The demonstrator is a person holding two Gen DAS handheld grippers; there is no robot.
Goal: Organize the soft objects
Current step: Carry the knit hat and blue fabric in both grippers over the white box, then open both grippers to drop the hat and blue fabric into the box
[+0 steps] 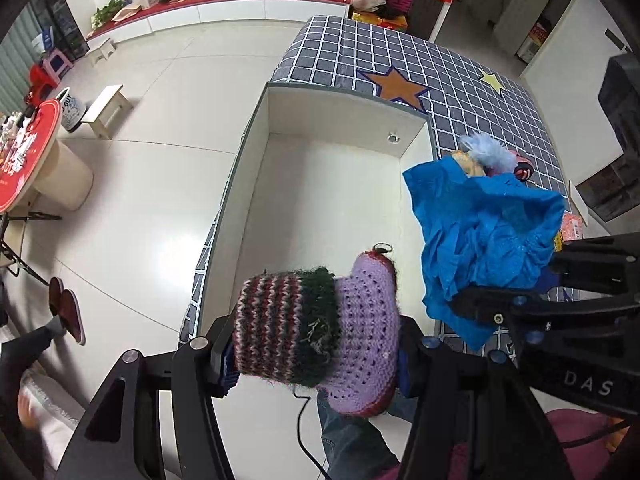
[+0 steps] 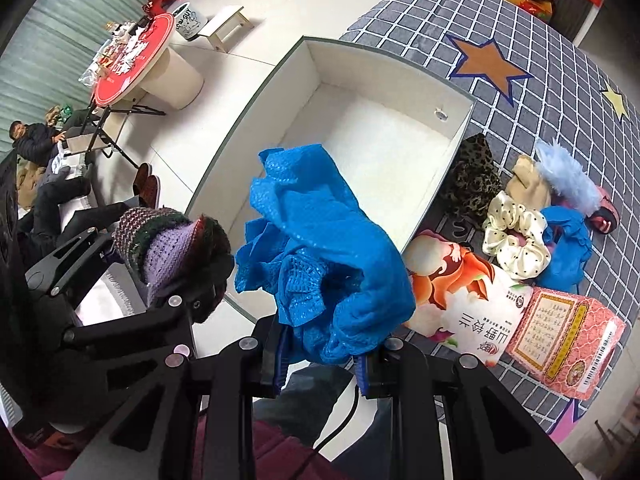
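Note:
My left gripper (image 1: 316, 356) is shut on a knitted slipper (image 1: 320, 328), purple with a striped cuff, above the near end of an empty white box (image 1: 332, 184). The slipper (image 2: 168, 240) also shows at the left of the right wrist view. My right gripper (image 2: 320, 364) is shut on a crumpled blue mesh cloth (image 2: 324, 256), held over the box's (image 2: 360, 140) near right corner. The same cloth (image 1: 484, 248) hangs beside the slipper in the left wrist view. Loose soft items lie right of the box: a leopard-print piece (image 2: 472, 184), a dotted cream scrunchie (image 2: 516, 236), a fluffy light-blue piece (image 2: 568, 176).
The box rests on a grey checked cover (image 2: 520, 20) with star patches. Two printed packets (image 2: 472, 300) lie near the right gripper. A white tiled floor (image 1: 160, 160), stools and a red round table (image 2: 132, 64) lie left. A seated person (image 2: 32, 140) is at far left.

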